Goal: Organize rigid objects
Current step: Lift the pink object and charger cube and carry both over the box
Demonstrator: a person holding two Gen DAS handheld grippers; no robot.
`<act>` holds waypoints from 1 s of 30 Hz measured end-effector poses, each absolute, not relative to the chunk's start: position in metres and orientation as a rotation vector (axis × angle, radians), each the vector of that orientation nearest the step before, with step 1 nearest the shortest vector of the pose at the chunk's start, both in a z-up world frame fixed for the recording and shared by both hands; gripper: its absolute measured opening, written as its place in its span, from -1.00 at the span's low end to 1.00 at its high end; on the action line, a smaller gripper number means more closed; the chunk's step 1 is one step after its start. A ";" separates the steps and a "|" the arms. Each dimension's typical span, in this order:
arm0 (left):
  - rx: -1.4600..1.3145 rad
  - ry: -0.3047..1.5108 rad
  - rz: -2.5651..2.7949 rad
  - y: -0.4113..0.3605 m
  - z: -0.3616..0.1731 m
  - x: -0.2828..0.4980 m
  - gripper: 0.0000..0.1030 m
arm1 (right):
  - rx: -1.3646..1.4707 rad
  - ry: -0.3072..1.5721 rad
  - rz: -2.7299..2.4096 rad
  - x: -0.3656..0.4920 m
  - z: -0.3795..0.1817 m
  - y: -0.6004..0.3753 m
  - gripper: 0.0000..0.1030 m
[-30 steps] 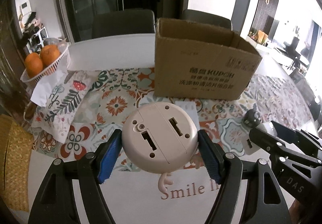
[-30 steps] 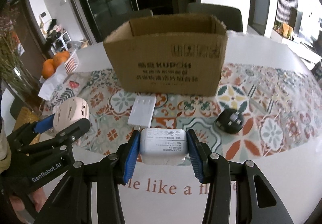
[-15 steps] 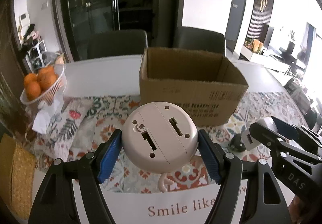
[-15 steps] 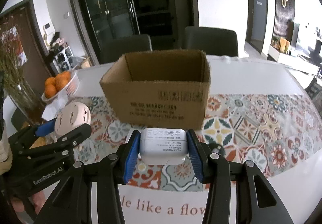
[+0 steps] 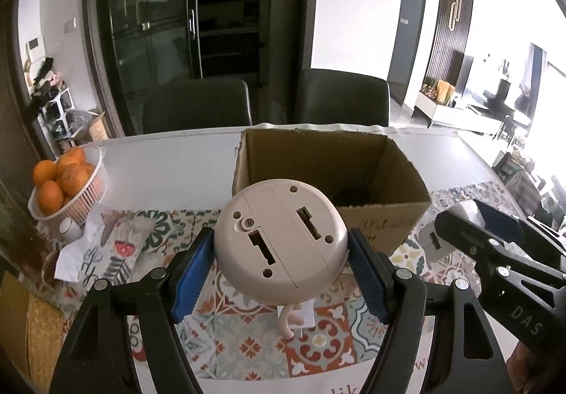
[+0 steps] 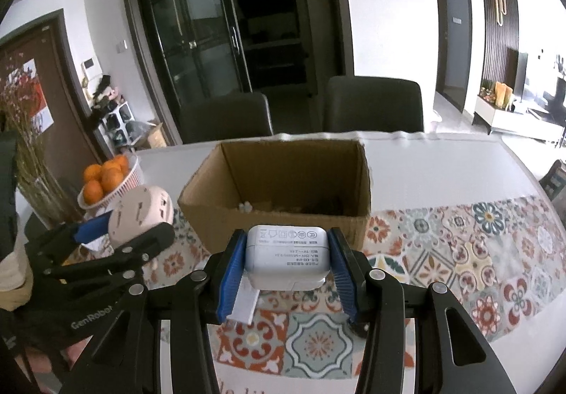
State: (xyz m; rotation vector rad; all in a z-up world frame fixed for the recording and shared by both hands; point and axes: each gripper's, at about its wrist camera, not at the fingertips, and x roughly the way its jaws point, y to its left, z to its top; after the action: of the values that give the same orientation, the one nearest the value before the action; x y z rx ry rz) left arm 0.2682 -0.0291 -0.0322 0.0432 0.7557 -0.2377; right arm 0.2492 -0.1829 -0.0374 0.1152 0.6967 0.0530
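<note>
- Left gripper (image 5: 281, 273) is clamped on a round pinkish-beige plastic gadget (image 5: 279, 242), its flat underside with slots and screw holes facing the camera. Blue pads squeeze it on both sides, and a little curly hook thing dangles off the bottom.
- Right gripper (image 6: 286, 270) is closed around a white rectangular plastic power adapter (image 6: 287, 258), printed label side up, pinched snugly between the blue pads.
- Both pieces are held up in the air on the near side of the open brown cardboard box (image 6: 279, 196), roughly level with its rim. Neither one is over the opening yet, as far as I can tell.
- The box already has some stuff at the bottom: something dark and a small whitish bit show in the right wrist view. It's too shadowy to say what they are, but I'd guess a few items are sorted already.
- Still on the patterned floral table runner (image 6: 460, 263): a flat white piece (image 6: 244, 305) right under my right-hand pads, and something dark peeking out behind the right finger, too hidden to name.
- The white basket of oranges (image 5: 67, 185) sits off to the left, well apart from the box.
- So I'd call it somewhere mid-task: two things in hand waiting to go in, and at least one or two more pickups after that.
</note>
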 end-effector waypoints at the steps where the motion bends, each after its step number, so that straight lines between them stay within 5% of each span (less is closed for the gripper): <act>1: 0.045 0.754 -0.239 -0.030 -0.031 0.271 0.44 | 0.110 0.690 0.049 0.252 -0.035 -0.184 -0.08; 30: 0.108 0.900 -0.275 -0.058 -0.041 0.390 0.44 | 0.059 0.778 0.087 0.374 -0.028 -0.201 -0.08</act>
State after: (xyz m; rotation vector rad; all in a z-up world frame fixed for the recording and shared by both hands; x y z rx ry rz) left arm 0.3898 -0.0578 -0.0407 0.1081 0.8997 -0.2751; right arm 0.3736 -0.2008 -0.0285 0.0591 0.7780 0.0869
